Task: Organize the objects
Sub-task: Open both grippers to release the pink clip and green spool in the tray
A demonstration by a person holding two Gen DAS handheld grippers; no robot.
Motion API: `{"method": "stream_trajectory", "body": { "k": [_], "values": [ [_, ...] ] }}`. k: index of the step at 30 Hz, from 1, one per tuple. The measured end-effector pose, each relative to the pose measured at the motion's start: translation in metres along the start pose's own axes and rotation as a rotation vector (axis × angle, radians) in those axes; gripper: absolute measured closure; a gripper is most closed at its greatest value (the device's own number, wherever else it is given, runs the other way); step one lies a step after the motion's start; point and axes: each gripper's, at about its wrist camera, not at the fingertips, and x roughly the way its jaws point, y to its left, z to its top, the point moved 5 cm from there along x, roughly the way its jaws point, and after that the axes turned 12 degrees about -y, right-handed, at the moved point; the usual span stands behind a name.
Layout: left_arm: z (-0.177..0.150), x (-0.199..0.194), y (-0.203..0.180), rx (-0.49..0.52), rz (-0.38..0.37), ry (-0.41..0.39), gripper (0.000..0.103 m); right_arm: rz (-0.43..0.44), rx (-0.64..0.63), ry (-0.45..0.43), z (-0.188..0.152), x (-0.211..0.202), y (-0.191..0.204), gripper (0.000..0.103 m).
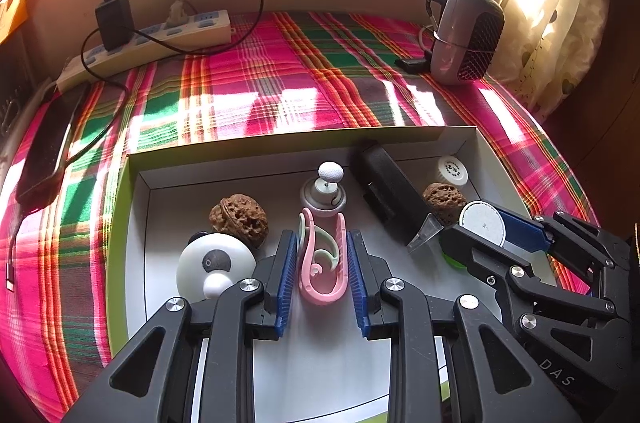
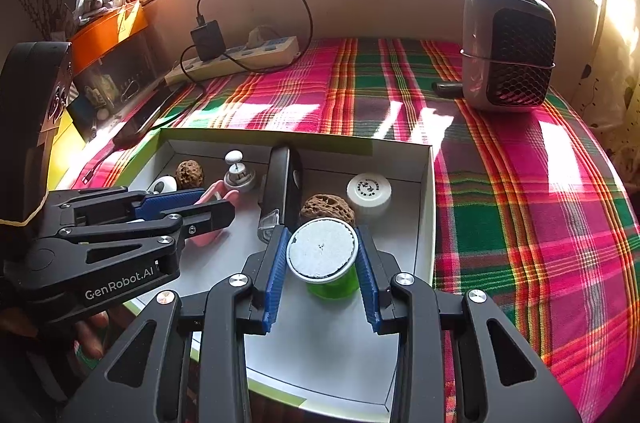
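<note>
A shallow white box (image 1: 280,143) with a green edge lies on the plaid cloth. On its floor lies a pink and pale green clip (image 1: 320,263), between the blue pads of my left gripper (image 1: 322,243). The pads stand close beside it with thin gaps, so this gripper is open. My right gripper (image 2: 323,235) is shut on a small green bottle with a white cap (image 2: 322,249), held just above the box floor near the right wall. The left wrist view shows that bottle (image 1: 482,227) too. In the right wrist view a hand holds the left gripper (image 2: 218,201).
The box also holds two walnuts (image 1: 240,219) (image 1: 444,197), a white panda figure (image 1: 216,263), a white knob toy (image 1: 324,191), a black knife-like tool (image 1: 388,191) and a white round jar (image 1: 452,171). A power strip (image 1: 160,39), phone (image 1: 48,151) and small heater (image 1: 468,35) sit beyond.
</note>
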Motion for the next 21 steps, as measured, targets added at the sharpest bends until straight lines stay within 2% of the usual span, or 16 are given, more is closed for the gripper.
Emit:
{"method": "stream_trajectory", "body": {
  "k": [7,10,16,18,21],
  "values": [
    [0.000,0.000,0.000,-0.003,-0.002,0.001,0.075,-0.007,-0.008,0.003,0.000,0.000,0.001,0.068],
    [-0.001,-0.002,0.001,-0.003,0.003,0.000,0.074,-0.008,-0.013,0.004,0.000,0.000,0.002,0.063],
    [-0.003,-0.010,0.002,0.001,0.008,-0.009,0.074,-0.007,-0.023,-0.001,-0.001,-0.004,0.006,0.062],
    [-0.002,-0.015,0.001,0.001,0.005,-0.018,0.074,-0.007,-0.026,-0.003,-0.001,-0.006,0.008,0.057],
    [-0.002,-0.023,0.000,0.001,0.002,-0.032,0.074,-0.002,-0.029,-0.011,-0.001,-0.011,0.010,0.055]
  ]
}}
